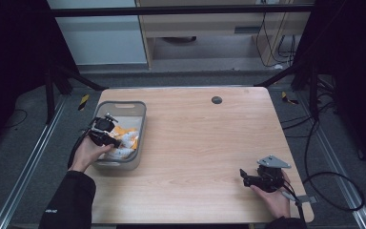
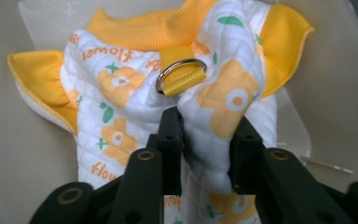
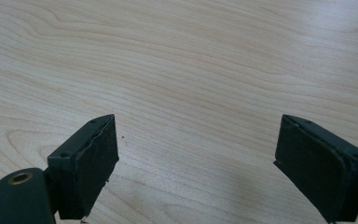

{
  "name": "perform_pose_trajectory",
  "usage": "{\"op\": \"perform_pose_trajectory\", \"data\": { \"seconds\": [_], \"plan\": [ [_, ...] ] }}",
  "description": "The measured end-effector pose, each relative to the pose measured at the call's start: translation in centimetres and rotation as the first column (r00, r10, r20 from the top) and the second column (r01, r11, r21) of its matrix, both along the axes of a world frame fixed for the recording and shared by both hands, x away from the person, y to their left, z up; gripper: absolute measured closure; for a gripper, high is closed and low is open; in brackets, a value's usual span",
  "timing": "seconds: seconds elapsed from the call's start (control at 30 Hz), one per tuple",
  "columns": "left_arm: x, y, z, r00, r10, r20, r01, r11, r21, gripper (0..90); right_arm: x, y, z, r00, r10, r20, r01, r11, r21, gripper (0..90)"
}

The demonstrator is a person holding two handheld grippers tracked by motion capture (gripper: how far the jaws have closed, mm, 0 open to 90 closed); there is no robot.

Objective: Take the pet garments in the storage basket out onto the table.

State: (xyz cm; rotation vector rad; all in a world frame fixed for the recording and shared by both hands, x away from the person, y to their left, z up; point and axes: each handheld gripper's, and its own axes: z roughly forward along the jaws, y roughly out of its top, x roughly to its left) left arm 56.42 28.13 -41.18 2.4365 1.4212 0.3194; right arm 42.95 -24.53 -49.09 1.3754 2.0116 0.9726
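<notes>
Your left gripper [image 1: 106,135] sits inside the grey bin [image 1: 138,125] at the left side of the desk [image 1: 195,143], and the bin itself stands close to the desk's left edge. In the left gripper view, your fingers [image 2: 170,135] are closed onto a raised fold of the quilted garment [image 2: 121,93], white with orange flowers and yellow trim; the fold fills the gap between them, just below the metal D-ring [image 2: 181,74] on its yellow strap. The garment lies on the bin's pale floor, with the walls rising near it on both sides, so room to either side is tight. Your right gripper [image 1: 252,179] rests low near the desk's front right corner, well apart from the bin. In the right gripper view its fingers [image 3: 91,163] stand wide apart with bare wood between them and nothing held. The middle of the desk is open wood grain from the bin's right wall across to your right hand [image 1: 274,198]. A small dark round fitting [image 1: 216,99] sits near the far edge.
</notes>
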Motion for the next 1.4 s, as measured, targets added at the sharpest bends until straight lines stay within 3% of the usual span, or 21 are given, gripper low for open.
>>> {"op": "perform_pose_trajectory", "data": {
  "seconds": [0.37, 0.87, 1.13, 1.4],
  "plan": [
    [-0.3, 0.1, 0.5, 0.9994, 0.020, 0.028, -0.020, 0.9998, -0.001, 80.5, 0.0, 0.1, 0.0, 1.0000, 0.005, -0.008, -0.005, 1.0000, -0.002, 13.0],
    [-1.4, 1.4, 3.3, 0.9934, 0.056, 0.100, -0.048, 0.9958, -0.078, 81.1, 0.0, 0.1, -0.1, 1.0000, 0.006, -0.003, -0.006, 0.9999, -0.009, 13.0],
    [-1.7, 1.3, 4.2, 0.9899, 0.054, 0.131, -0.044, 0.9957, -0.081, 81.3, 0.0, 0.1, -0.1, 1.0000, 0.008, -0.004, -0.008, 0.9999, -0.011, 13.0],
    [-2.2, 1.5, 6.3, 0.9830, 0.058, 0.174, -0.042, 0.9945, -0.097, 81.5, 0.0, 0.1, -0.1, 1.0000, 0.008, -0.004, -0.008, 0.9999, -0.012, 13.0]
  ]
}}
